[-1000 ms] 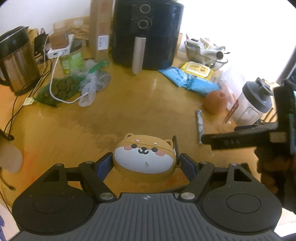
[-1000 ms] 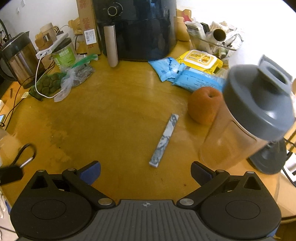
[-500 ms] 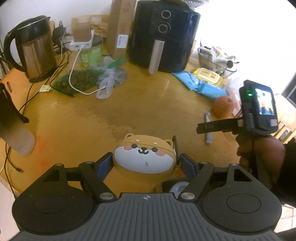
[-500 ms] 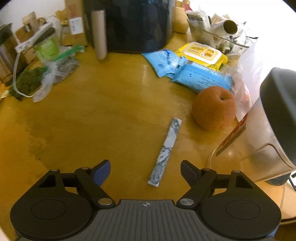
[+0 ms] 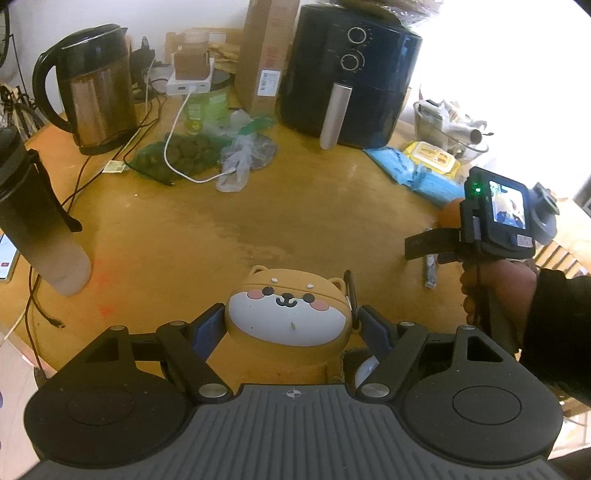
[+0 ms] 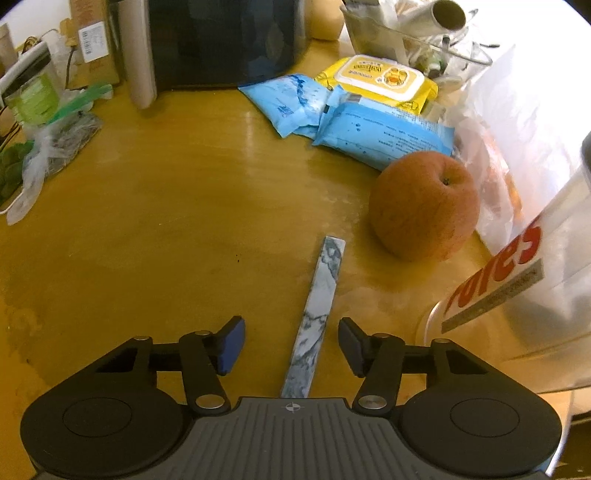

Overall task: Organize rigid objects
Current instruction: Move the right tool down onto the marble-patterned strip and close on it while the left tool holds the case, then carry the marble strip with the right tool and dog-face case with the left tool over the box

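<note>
Your right tool: jaws closing, marbled strip between pads, not yet touched. Strip flat on worktop, long axis running straight out from tool, near end under tool body, far end toward apple. Right hand nearer strip.

Your left tool: pinching dog-face case side to side, above worktop.

Shaker bottle right of right tool, contents unreadable. Wire basket far ahead, holding rolls and clutter.

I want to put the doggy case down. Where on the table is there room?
The bare middle of the table is free, between the plastic bags near the air fryer and the dog-face case. The right side is crowded: wipes packs, apple, marbled strip, right gripper closing around it.
</note>
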`<state>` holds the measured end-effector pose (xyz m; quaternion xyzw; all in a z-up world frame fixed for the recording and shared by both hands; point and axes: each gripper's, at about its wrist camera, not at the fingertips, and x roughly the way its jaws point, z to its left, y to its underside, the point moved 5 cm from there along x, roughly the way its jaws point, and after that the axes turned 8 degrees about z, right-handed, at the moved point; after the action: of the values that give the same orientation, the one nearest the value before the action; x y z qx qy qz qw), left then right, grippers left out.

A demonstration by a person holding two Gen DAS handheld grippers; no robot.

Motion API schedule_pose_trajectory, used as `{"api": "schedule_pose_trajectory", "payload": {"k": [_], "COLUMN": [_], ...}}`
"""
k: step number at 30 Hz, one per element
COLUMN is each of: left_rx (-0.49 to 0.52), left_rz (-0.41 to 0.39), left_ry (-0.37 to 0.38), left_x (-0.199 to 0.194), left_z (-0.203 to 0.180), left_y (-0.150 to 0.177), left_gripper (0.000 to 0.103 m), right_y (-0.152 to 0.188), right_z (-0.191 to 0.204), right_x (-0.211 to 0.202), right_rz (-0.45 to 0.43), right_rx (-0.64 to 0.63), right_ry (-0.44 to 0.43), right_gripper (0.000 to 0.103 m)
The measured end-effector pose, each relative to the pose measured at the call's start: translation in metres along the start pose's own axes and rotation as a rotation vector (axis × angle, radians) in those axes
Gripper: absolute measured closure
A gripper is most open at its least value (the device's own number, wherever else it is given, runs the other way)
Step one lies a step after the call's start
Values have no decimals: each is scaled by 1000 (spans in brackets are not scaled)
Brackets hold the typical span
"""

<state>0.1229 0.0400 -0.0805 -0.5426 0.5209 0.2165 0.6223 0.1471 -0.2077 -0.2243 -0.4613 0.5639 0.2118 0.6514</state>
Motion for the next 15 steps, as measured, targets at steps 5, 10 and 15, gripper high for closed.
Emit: {"api": "schedule_pose_trajectory", "payload": {"k": [5, 10, 15], "left_rx": [-8, -11, -9], "left_rz": [-5, -2, 8], "left_ry": [-9, -23, -29], "left_x": [-1, -1, -1], "left_z": [0, -4, -8], "left_y": [-2, -4, -5], "left_gripper": [26, 26, 26], "right_y": [-3, -1, 2], "right_z": [-2, -8, -8], "right_x": [1, -1, -4], "right_rz": [-13, -23, -20], "right_rx": [18, 47, 26], "right_ry": [-23, -39, -58], "right_gripper": [72, 86, 86]}}
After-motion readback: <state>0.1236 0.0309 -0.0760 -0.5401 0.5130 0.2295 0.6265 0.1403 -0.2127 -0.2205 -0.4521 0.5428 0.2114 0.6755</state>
